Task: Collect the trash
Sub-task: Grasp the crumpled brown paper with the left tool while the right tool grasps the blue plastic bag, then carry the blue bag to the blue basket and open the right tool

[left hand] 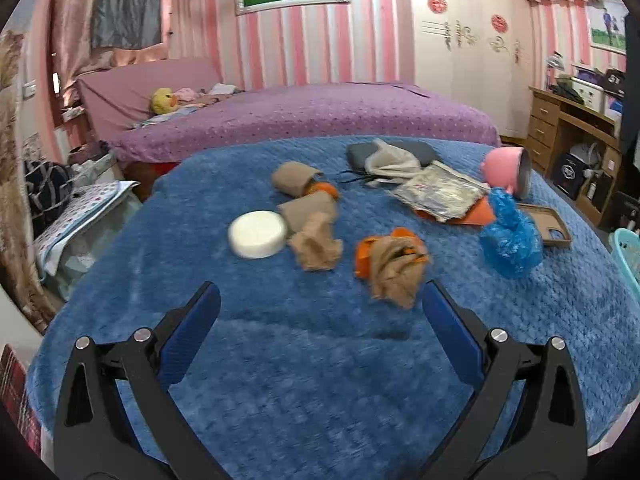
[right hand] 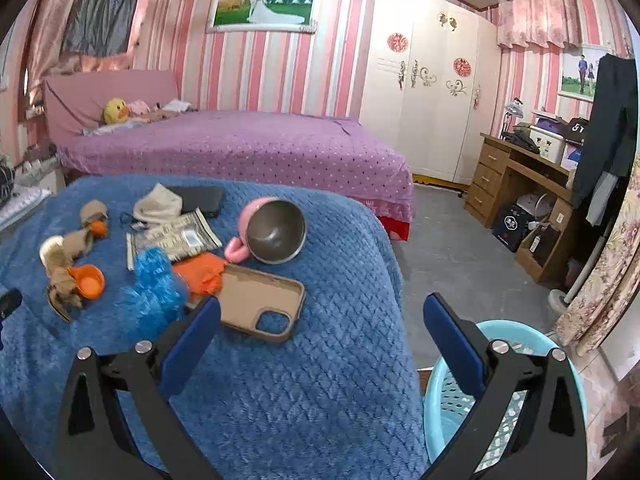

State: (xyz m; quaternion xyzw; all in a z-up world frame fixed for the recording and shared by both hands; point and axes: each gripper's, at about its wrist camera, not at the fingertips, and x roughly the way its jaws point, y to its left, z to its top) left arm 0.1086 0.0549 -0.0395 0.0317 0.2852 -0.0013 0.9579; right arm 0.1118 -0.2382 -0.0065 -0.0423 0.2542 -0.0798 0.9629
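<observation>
- The trash I'm after is strewn across the blue blanket (left hand: 280, 360): nearest my left gripper (left hand: 320, 308) lies a crumpled brown paper wad wrapped around an orange cup (left hand: 394, 266), just ahead of the right-hand finger.
- A second brown paper wad (left hand: 316, 246) sits just beside a white round lid (left hand: 258, 234), with a folded brown paper piece (left hand: 308, 208) touching it behind and a paper-wrapped orange thing (left hand: 300, 182) farther back.
- A crumpled blue plastic bag (right hand: 154, 288) lies to the right of those, next to an orange wrapper (right hand: 200, 272) and a silvery foil packet (right hand: 180, 236).
- My left jaws stand wide apart with nothing between them, hovering over the bare blanket short of the wad.
- My right gripper (right hand: 320, 308) is likewise spread and empty, straddling the blanket's edge, its left finger near the tan phone case (right hand: 256, 300).
- The light blue basket (right hand: 520, 336) on the floor below my right gripper is, I judge, where the trash should go.
- To do this step well, I'd steer the left fingers to either side of the nearest wad, low enough to catch paper and cup together but not the plush blanket, then squeeze across its bulk.
- The phone case, the pink-handled metal bowl (right hand: 274, 230) and the dark pouch (left hand: 416, 152) under the beige cloth (left hand: 390, 162) look like keepers, so I'd stay clear of them.
</observation>
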